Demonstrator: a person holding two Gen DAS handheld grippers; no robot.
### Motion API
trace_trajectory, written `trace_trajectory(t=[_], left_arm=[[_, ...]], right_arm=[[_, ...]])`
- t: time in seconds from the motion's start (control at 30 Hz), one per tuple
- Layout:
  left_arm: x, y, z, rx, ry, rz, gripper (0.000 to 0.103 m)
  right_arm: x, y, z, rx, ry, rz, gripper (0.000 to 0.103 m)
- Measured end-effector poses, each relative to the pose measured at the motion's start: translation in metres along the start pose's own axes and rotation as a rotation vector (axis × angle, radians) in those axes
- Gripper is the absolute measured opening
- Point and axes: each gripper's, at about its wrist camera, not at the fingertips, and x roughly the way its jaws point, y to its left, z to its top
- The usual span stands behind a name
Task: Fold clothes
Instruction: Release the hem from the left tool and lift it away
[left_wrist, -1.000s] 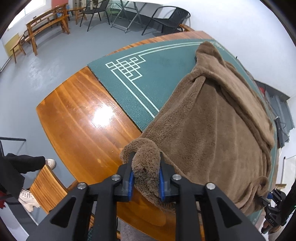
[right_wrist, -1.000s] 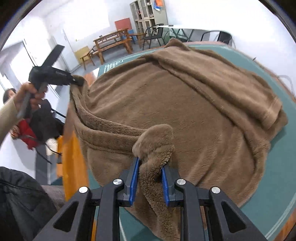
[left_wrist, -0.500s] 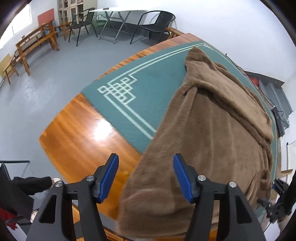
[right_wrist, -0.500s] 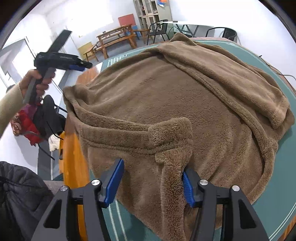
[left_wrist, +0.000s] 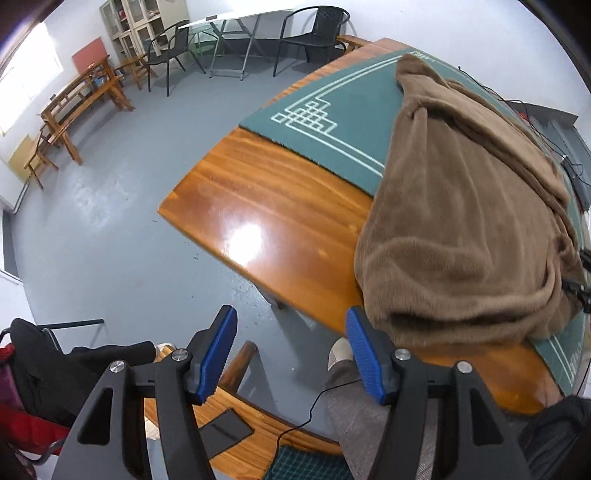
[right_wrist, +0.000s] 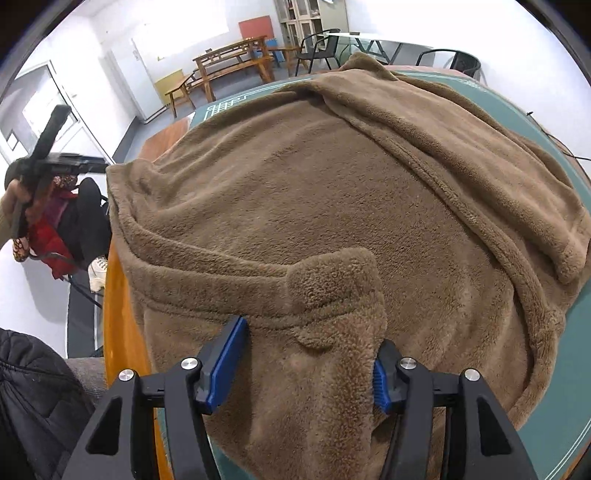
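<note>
A glossy wooden tabletop (left_wrist: 258, 206) fills the middle of the left wrist view, with a green mat (left_wrist: 343, 125) edged in white lines covering most of it. A brown fleece garment (right_wrist: 332, 206) lies spread over the mat, with one end reaching over the bare wood at the tabletop's near edge and a thick hem band running across its near part. Along its far side a long folded strip of the same fleece lies on top.

The right tool (right_wrist: 306, 363) points steeply down at the near hem. Its jaws have just been opening and stand apart, with a fold of the fleece lying between the blue pads (right_wrist: 225, 365); the pads do not squeeze it.

The left tool (left_wrist: 291, 356) hangs beyond the tabletop's edge, over grey floor (left_wrist: 110, 240). Its jaws have also just been opening, stand wide, and hold nothing; the garment's corner lies just past its right pad.
</note>
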Motion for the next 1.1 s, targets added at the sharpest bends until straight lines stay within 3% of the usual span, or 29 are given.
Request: trace_trajectory(t=[0.13,0.27,0.47,0.53,0.57,0.63,0.7,0.83,0.97,1.1], left_arm=[[0.001,0.003,-0.006,-0.025,0.001,-0.018,0.066],[0.0,0.005,-0.011,-0.031,-0.003,-0.027,0.066],[-0.001,0.002,-0.018,0.035,-0.029,0.003,0.066],[-0.002,0.001,-0.022,0.078,-0.056,0.046,0.066],[-0.003,0.001,-0.024,0.104,-0.068,0.064,0.066],[-0.008,-0.005,-0.028,0.183,-0.104,0.092,0.066],[-0.013,-0.013,-0.032,0.273,-0.148,0.115,0.066],[-0.016,-0.044,-0.039,0.508,-0.218,0.15,0.066],[-0.003,-0.081,-0.037,0.736,-0.262,0.18,0.066],[0.006,-0.109,-0.018,0.865,-0.299,0.146,0.066]], right_arm=[[0.002,0.0,0.004,-0.011,0.01,-0.028,0.074],[0.01,-0.006,0.005,0.032,0.032,0.008,0.074],[0.012,-0.006,0.003,0.067,0.012,0.022,0.077],[0.009,-0.003,0.003,0.064,0.01,0.033,0.046],[0.006,-0.003,0.003,0.072,0.006,0.031,0.04],[-0.005,-0.005,0.002,0.085,-0.024,0.012,0.022],[-0.018,-0.009,0.001,0.106,-0.058,-0.013,0.019],[-0.046,-0.02,-0.001,0.169,-0.137,-0.081,0.017],[-0.058,-0.037,-0.005,0.228,-0.159,-0.123,0.017],[-0.059,-0.045,-0.011,0.267,-0.146,-0.139,0.017]])
